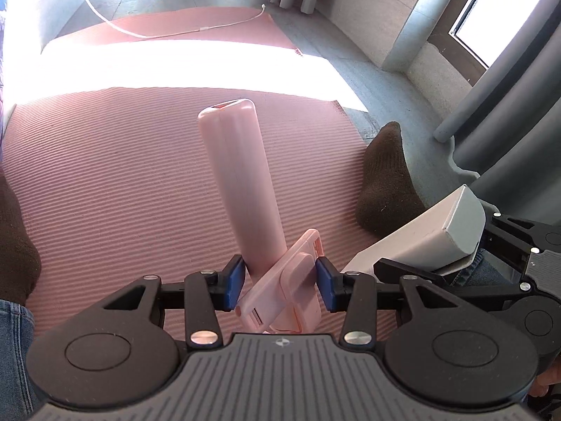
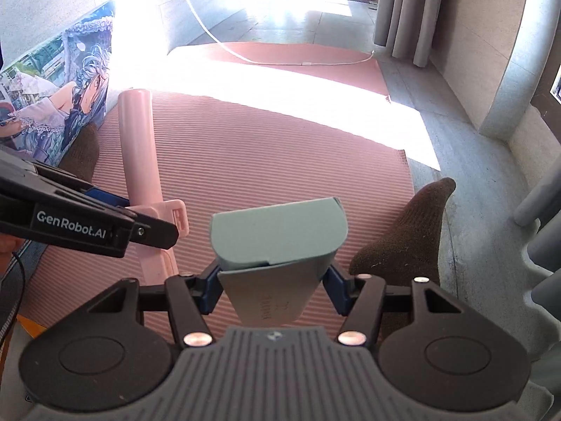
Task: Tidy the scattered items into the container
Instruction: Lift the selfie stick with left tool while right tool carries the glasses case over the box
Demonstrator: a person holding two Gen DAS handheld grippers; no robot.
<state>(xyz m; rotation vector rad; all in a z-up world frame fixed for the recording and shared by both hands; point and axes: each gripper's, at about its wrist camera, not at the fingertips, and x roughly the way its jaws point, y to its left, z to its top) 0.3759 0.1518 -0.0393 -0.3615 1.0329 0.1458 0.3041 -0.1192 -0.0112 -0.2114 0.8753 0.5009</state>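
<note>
My left gripper [image 1: 280, 280] is shut on a long pink device [image 1: 238, 168] with a folding clip at its base. It hangs above the mat with its far end pointing away from me. The right wrist view shows this pink device [image 2: 138, 140] at the left, with the left gripper's fingers [image 2: 154, 231] side-on. My right gripper [image 2: 273, 284] is shut on a grey-green cardboard box [image 2: 277, 231], also lifted off the mat. That box [image 1: 438, 231] shows at the right edge of the left wrist view. No container is in view.
A pink ribbed mat [image 1: 105, 175] covers the floor below. A person's foot in a brown sock [image 2: 403, 238] rests at its right edge. A white cable [image 2: 210, 35] crosses the mat's far end. An illustrated panel [image 2: 70, 87] leans at the left, and grey curtains [image 2: 403, 17] hang at the right.
</note>
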